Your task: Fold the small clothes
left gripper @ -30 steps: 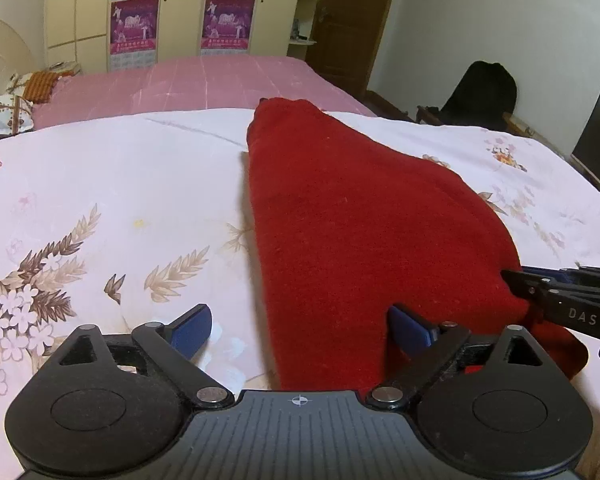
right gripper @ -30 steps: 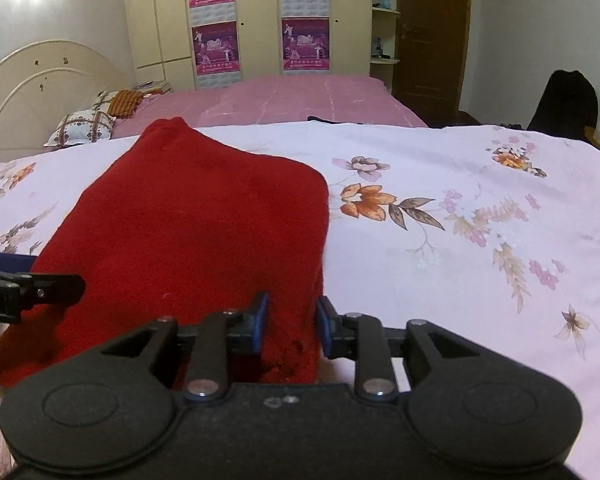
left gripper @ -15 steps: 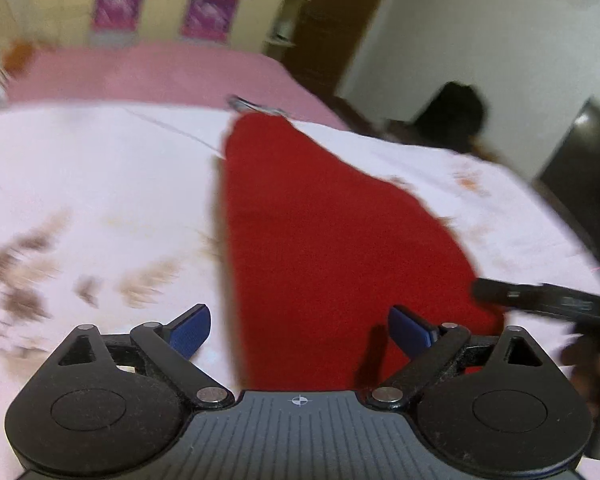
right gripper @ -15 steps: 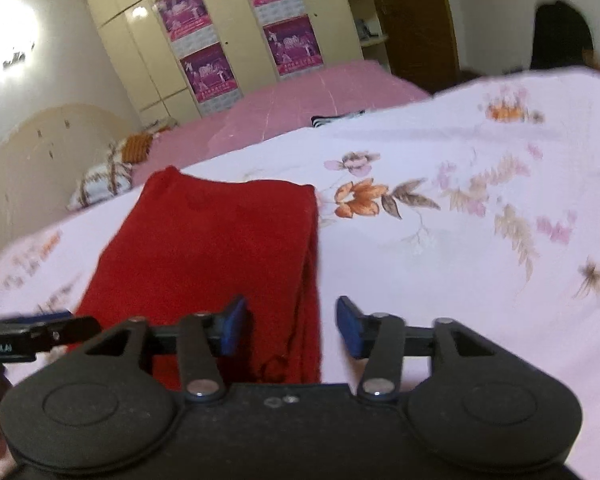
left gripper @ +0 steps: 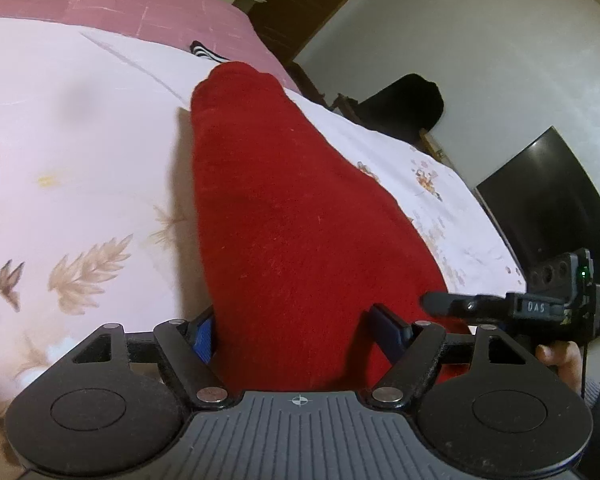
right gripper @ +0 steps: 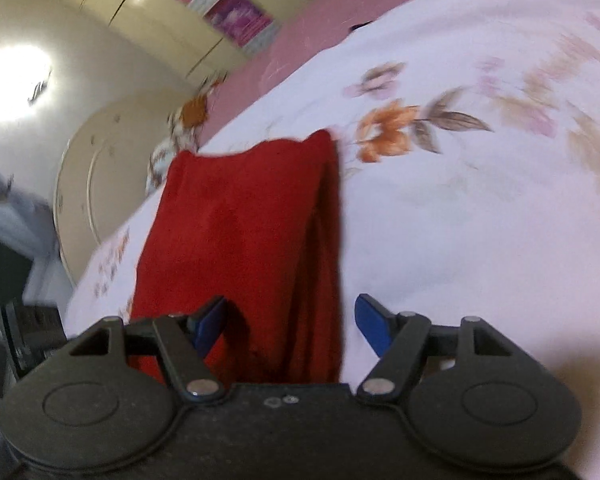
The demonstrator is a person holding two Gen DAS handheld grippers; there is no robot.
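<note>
Folded red garment [left gripper: 284,216] is lying on the floral bed [left gripper: 80,140]. Left gripper [left gripper: 300,330] fingers are spread, straddling its near end. Right gripper [right gripper: 290,320] fingers are also spread; garment's running toward 12 o'clock between them.

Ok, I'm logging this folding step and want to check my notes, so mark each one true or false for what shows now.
1. The red garment lies on a floral bedsheet. True.
2. The left hand-held gripper has its jaws apart, with red cloth between them. True.
3. The right hand-held gripper is clamped shut on the cloth. False: its jaws stand wide apart.
4. The garment is blue. False: it is red.
5. A dark screen stands by the wall at the bed's far side. True.
</note>
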